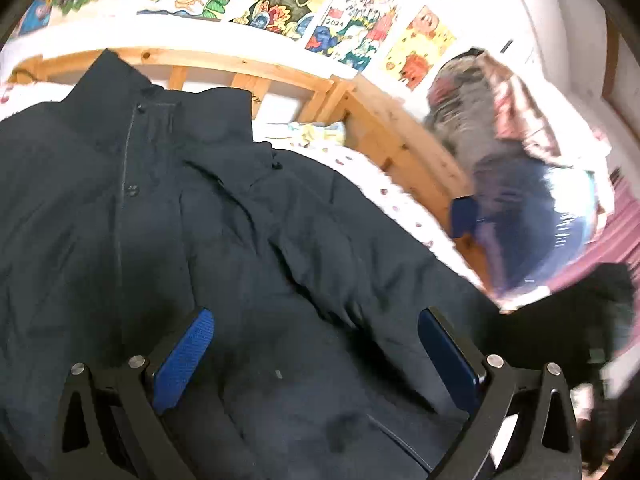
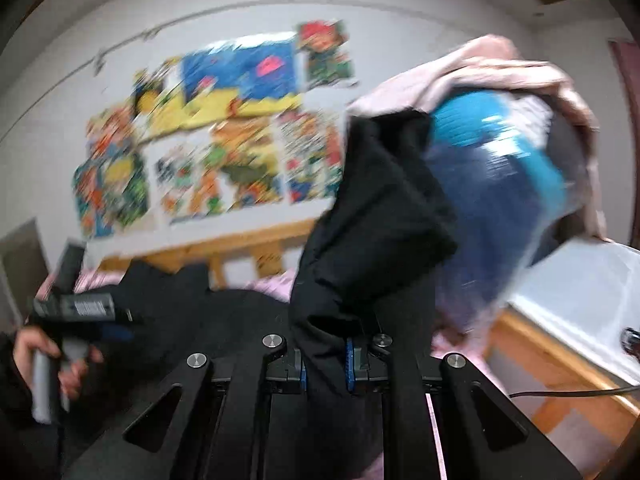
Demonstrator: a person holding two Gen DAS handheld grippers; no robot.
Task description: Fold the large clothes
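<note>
A large dark navy jacket [image 1: 200, 208] lies spread on the bed, collar and snap placket toward the upper left. My left gripper [image 1: 316, 356] hovers low over the jacket's body, open, with nothing between its blue pads [image 1: 184, 356]. In the right wrist view my right gripper [image 2: 326, 364] is shut on a fold of the jacket's dark fabric [image 2: 372, 216], which stands lifted above the bed in front of the camera. The rest of the jacket [image 2: 200, 312] lies behind it. A hand [image 2: 44, 356] holds the left gripper [image 2: 116, 332] at the far left.
A wooden bed frame [image 1: 400, 140] borders the dotted white sheet [image 1: 384, 184]. A blurred heap of pink and grey cloth with a blue bag [image 1: 520, 184] sits at the bed's end. Colourful posters [image 2: 224, 140] cover the wall. A white cabinet [image 2: 580, 300] stands to the right.
</note>
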